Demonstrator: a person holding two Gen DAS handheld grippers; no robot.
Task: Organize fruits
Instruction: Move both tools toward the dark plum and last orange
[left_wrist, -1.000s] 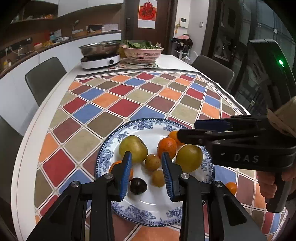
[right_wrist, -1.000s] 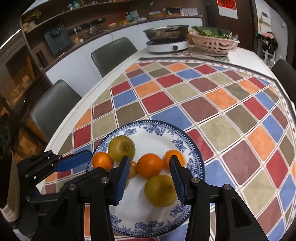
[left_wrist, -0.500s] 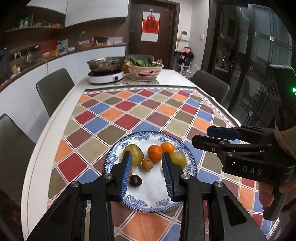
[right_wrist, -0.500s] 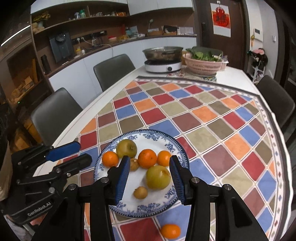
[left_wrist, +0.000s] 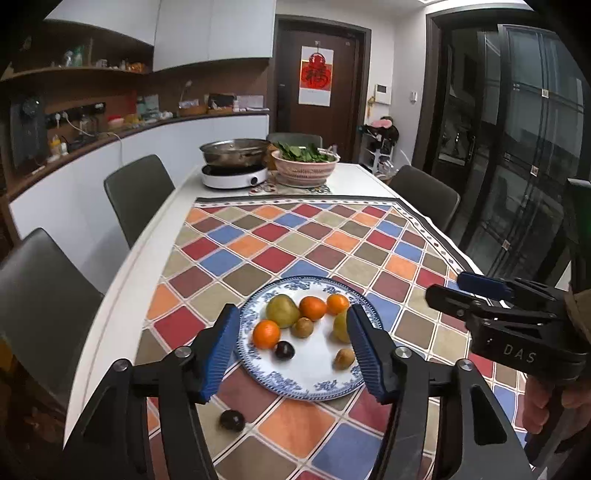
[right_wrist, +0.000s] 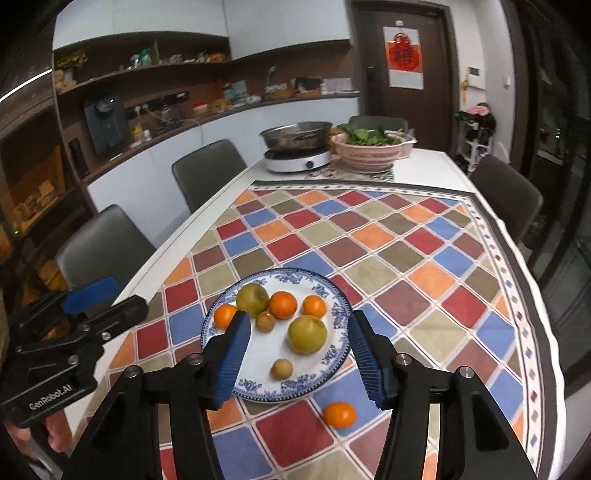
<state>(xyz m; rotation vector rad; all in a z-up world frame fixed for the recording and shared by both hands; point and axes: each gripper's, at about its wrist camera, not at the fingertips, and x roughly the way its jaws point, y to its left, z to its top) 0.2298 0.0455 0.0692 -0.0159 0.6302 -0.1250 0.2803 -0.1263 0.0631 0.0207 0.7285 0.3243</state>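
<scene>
A blue-and-white plate (left_wrist: 314, 395) (right_wrist: 288, 273) sits on the checkered cloth and holds several fruits: oranges (left_wrist: 266, 334), a green pear (left_wrist: 282, 310), a big yellow-green fruit (right_wrist: 307, 334), small brown ones (right_wrist: 282, 368) and a dark plum (left_wrist: 284, 350). A second dark fruit (left_wrist: 232, 420) lies on the cloth in front of the plate. A loose orange (right_wrist: 340, 414) lies on the cloth near the plate's front right. My left gripper (left_wrist: 291, 310) hovers above and short of the plate, its jaws opening with nothing between them. The jaws of my right gripper (right_wrist: 298, 315) are opening too, also empty.
At the table's far end stand a hot pot on a white cooker (left_wrist: 234, 173) and a pink basket of greens (left_wrist: 304, 166). Grey chairs (left_wrist: 138, 192) line both sides. The cloth's right edge (right_wrist: 517, 258) drops off the table. A counter with shelves runs along the left.
Both grippers rose and drew back from the plate, which now looks smaller. Both pairs of jaws spread wider. The dark fruit and the loose orange on the cloth came into view.
</scene>
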